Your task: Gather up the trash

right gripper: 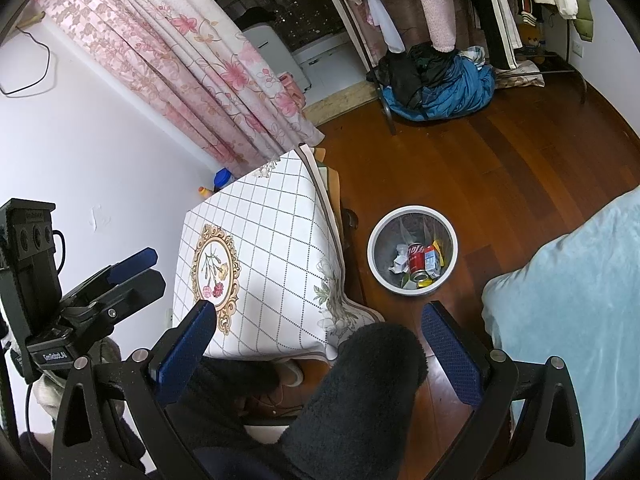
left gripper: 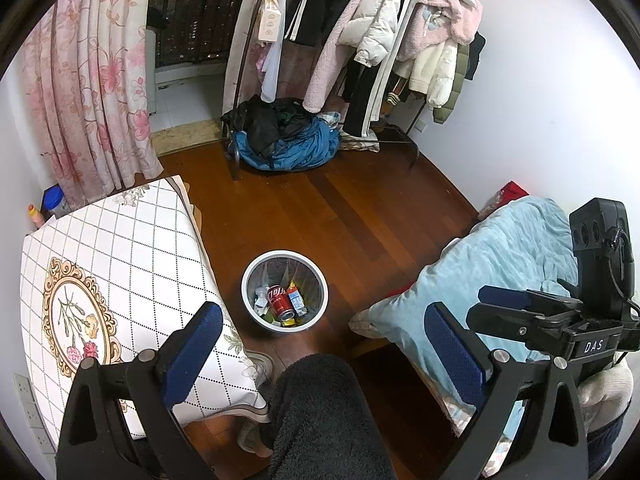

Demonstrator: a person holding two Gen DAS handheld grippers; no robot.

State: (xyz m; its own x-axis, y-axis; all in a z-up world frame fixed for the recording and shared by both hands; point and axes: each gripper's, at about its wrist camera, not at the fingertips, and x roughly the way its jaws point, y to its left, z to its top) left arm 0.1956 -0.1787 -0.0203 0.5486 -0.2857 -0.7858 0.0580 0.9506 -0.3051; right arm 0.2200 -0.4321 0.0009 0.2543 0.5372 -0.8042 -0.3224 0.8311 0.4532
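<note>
A white-rimmed waste bin [left gripper: 250,272] stands on the wooden floor between the table and the bed; it also shows in the right wrist view [right gripper: 374,252]. Inside lie a red soda can [left gripper: 280,300], a small carton [left gripper: 297,300], crumpled paper [left gripper: 262,298] and wrappers. The can [right gripper: 417,260] and carton [right gripper: 431,261] show in the right wrist view too. My left gripper [left gripper: 324,336] is open and empty, held high above the bin's near side. My right gripper [right gripper: 320,332] is open and empty, over my knee. The right gripper also appears in the left wrist view [left gripper: 504,304].
A table with a chequered floral cloth [left gripper: 132,256] stands left of the bin. A bed with a light blue blanket [left gripper: 500,264] is on the right. A clothes rack [left gripper: 380,40] and a heap of dark and blue clothes [left gripper: 284,136] stand at the back. My dark-trousered knee [left gripper: 320,408] is below.
</note>
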